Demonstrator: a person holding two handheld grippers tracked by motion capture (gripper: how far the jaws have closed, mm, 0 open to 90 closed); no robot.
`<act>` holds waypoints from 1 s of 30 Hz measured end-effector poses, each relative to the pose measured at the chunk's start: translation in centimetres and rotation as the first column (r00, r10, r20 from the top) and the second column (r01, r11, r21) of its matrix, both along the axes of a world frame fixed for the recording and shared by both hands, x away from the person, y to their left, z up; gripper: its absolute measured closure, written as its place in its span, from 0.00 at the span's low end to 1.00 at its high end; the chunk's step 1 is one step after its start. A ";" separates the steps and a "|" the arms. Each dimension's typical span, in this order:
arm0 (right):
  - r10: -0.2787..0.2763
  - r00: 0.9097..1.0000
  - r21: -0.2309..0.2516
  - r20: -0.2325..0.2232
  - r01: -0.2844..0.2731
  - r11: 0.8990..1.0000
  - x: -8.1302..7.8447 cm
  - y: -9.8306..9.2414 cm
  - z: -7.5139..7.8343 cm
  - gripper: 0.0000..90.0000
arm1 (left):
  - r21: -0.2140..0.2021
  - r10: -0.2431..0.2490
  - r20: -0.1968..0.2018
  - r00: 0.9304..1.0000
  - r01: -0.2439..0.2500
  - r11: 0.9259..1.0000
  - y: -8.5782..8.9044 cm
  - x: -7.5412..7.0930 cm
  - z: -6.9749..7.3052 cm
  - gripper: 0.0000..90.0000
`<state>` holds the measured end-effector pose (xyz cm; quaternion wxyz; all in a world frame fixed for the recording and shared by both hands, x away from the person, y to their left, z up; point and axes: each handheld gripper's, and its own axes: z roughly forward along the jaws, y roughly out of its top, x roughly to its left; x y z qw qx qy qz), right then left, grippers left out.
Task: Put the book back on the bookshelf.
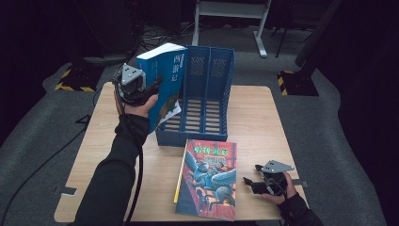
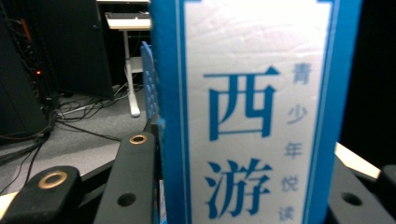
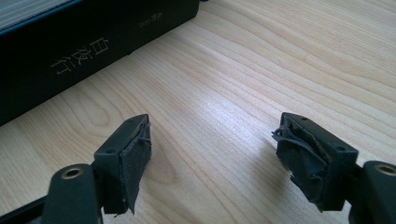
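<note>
Item: thick blue-and-white paperback book, upright, clamped by left gripper at left wall of blue plastic three-slot file rack; slots vacant. Right gripper, jaws apart, beside flat illustrated book on wooden table

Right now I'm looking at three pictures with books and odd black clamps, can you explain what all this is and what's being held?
A person works at a wooden table with a handheld clamping tool in each hand. One picture looks down from above; the other two come from cameras riding on each tool, looking along its black jaws. The left tool is shut on a blue book, holding it upright at the left slot of a blue file rack. The close-up of the big spine lettering is that tool's view. A second book lies flat on the table. The right tool rests beside it, jaws open over bare wood.
</note>
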<state>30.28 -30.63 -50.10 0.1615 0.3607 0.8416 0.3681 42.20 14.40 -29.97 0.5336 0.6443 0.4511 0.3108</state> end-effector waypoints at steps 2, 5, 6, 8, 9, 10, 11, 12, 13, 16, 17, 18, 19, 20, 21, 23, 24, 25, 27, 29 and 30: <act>0.001 1.000 0.000 0.001 -0.001 1.000 0.0 0.0 0.0 0.29 | 0.012 0.006 -0.002 1.000 -0.006 1.000 -0.4 0.1 0.0 0.68; 0.000 1.000 0.000 0.001 0.000 1.000 0.0 0.0 0.0 0.29 | -0.002 0.017 -0.007 1.000 -0.017 1.000 -0.7 0.6 -0.1 0.68; 0.001 1.000 -0.001 0.001 -0.001 1.000 0.0 0.0 0.0 0.29 | -0.019 0.021 -0.014 1.000 -0.021 1.000 -0.7 0.7 -0.1 0.68; 0.000 1.000 0.000 0.001 0.000 1.000 0.0 0.0 0.0 0.29 | -0.020 0.036 -0.015 0.999 -0.036 0.999 -0.8 1.0 -0.1 0.68; 0.000 1.000 -0.001 0.002 0.000 1.000 0.0 0.0 0.0 0.29 | -0.007 0.041 -0.008 0.999 -0.041 0.999 -0.9 1.2 -0.1 0.68; 0.001 1.000 -0.001 0.002 -0.001 1.000 0.0 0.0 0.0 0.29 | 0.004 0.047 -0.003 0.999 -0.047 0.999 -1.1 1.3 -0.2 0.68; 0.000 1.000 -0.001 0.002 0.000 1.000 0.0 0.0 0.0 0.29 | 0.004 0.047 -0.003 0.999 -0.047 0.999 -1.1 1.3 -0.2 0.68; 0.000 1.000 -0.001 0.002 0.000 1.000 0.0 0.0 0.0 0.29 | 0.002 0.052 -0.002 0.999 -0.052 0.999 -1.1 1.5 -0.3 0.68; 0.001 1.000 -0.001 0.002 -0.001 1.000 0.0 0.0 0.0 0.29 | -0.002 0.054 -0.005 0.999 -0.054 0.999 -1.2 1.8 -0.5 0.68; 0.000 1.000 -0.001 0.003 0.000 1.000 0.0 0.0 0.0 0.29 | -0.011 0.061 0.001 0.998 -0.061 0.998 -1.1 2.1 -0.7 0.68; 0.000 1.000 -0.001 0.003 0.000 1.000 0.0 0.0 0.0 0.29 | -0.014 0.067 0.001 0.998 -0.067 0.998 -1.0 2.2 -0.8 0.68; 0.000 1.000 -0.001 0.003 0.000 1.000 0.0 0.0 0.0 0.29 | -0.014 0.067 0.001 0.998 -0.067 0.998 -1.0 2.2 -0.8 0.68; 0.000 1.000 -0.001 0.003 0.000 1.000 0.0 0.0 0.0 0.29 | -0.031 0.084 -0.006 0.996 -0.084 0.996 -0.7 2.2 -1.1 0.68; 0.000 1.000 -0.001 0.003 0.000 1.000 0.0 0.0 0.0 0.29 | -0.038 0.090 -0.013 0.996 -0.090 0.995 -0.5 2.2 -1.2 0.68; 0.000 1.000 -0.001 0.003 0.000 1.000 0.0 0.0 0.0 0.29 | -0.038 0.090 -0.013 0.996 -0.090 0.995 -0.5 2.2 -1.2 0.68; 0.000 1.000 -0.001 0.003 0.000 1.000 0.0 0.0 0.0 0.29 | -0.058 0.097 -0.020 0.995 -0.098 0.993 0.2 2.1 -1.4 0.68; 0.000 1.000 0.000 0.002 0.000 1.000 0.0 0.0 0.0 0.29 | -0.062 0.102 -0.022 0.995 -0.103 0.993 0.4 2.1 -1.4 0.68; 0.000 1.000 0.000 0.002 0.000 1.000 0.0 0.0 0.0 0.29 | -0.067 0.101 -0.018 0.995 -0.102 0.993 0.5 2.2 -1.4 0.68; -0.001 1.000 0.000 0.002 0.001 1.000 0.0 0.0 0.0 0.29 | -0.056 0.090 -0.013 0.996 -0.090 0.994 0.0 2.4 -1.4 0.68; -0.002 1.000 -0.001 0.003 0.002 1.000 -0.1 0.0 0.0 0.29 | -0.049 0.079 -0.011 0.997 -0.080 0.996 -0.6 2.6 -1.4 0.68; -0.002 1.000 -0.001 0.003 0.002 1.000 -0.1 0.0 0.0 0.29 | -0.049 0.079 -0.011 0.997 -0.080 0.996 -0.6 2.6 -1.4 0.68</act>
